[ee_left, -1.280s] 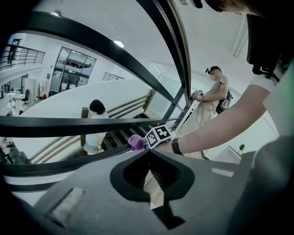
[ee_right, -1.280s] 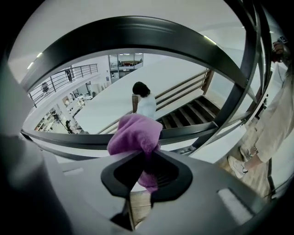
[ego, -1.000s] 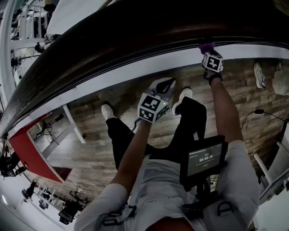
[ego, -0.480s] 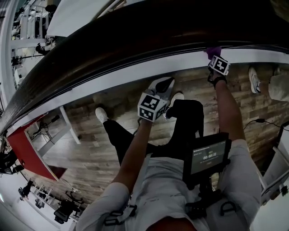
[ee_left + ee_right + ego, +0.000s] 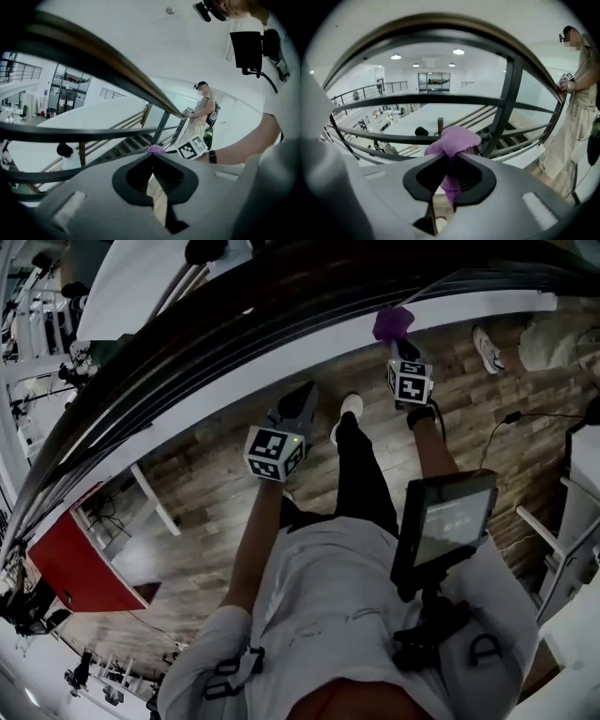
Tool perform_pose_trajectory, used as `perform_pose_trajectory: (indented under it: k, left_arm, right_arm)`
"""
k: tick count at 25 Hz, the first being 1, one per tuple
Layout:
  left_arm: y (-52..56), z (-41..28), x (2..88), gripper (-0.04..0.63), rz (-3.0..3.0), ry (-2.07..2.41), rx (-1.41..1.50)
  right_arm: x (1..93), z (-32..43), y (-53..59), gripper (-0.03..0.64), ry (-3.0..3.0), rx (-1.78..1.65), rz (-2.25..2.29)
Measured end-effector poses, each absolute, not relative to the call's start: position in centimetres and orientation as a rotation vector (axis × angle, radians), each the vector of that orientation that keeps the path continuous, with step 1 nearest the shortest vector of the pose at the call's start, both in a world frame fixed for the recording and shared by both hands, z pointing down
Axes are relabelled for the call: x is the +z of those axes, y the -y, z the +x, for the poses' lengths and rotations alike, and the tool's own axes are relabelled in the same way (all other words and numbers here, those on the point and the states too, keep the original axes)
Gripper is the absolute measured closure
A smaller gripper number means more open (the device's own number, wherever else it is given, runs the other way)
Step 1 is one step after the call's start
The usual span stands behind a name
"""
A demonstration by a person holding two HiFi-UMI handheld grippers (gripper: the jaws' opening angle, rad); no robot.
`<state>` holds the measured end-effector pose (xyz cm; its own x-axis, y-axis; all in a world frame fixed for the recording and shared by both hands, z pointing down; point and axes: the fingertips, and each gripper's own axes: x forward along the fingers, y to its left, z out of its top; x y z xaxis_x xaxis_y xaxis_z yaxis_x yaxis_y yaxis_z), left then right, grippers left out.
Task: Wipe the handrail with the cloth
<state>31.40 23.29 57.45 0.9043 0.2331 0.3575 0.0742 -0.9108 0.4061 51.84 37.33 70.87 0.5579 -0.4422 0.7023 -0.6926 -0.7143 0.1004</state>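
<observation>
Nearest, a screen [image 5: 442,526] hangs at the person's chest, on the near side of the handrail [image 5: 234,324]. Further out, the left gripper [image 5: 298,401] points toward the handrail but stops short of it, its jaws together with nothing between them. The right gripper [image 5: 400,345] reaches closer to the handrail and is clamped on a purple cloth [image 5: 395,322], which bunches out past the jaw tips. The cloth sits by the dark bars below the handrail; whether it touches them cannot be told. Beyond the handrail, stairs [image 5: 126,145] descend to an open hall. Farther along the handrail, another person [image 5: 574,117] stands beside it.
</observation>
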Motion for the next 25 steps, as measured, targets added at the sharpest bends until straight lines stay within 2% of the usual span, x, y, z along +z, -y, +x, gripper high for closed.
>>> perform_pose_trajectory:
  k: [6, 12, 19, 25]
  left_arm:
    - [-18.6, 19.2, 50.0, 0.594, 2.791, -0.12, 0.425]
    - [-15.7, 7.6, 45.5, 0.594, 2.818, -0.016, 0.322]
    - [-13.1, 1.5, 33.9, 0.594, 2.984, 0.035, 0.087]
    - [-13.9, 1.1, 29.8, 0.594, 3.018, 0.16, -0.038]
  right_arm:
    - [58.7, 35.7, -33.8, 0.565, 1.077, 0.822, 2.633]
    - [50.8, 21.5, -29.0, 0.565, 1.283, 0.716, 2.76]
    - [37.2, 12.9, -23.5, 0.565, 1.491, 0.439, 2.781]
    - [30.5, 11.3, -23.5, 0.565, 1.503, 0.274, 2.765]
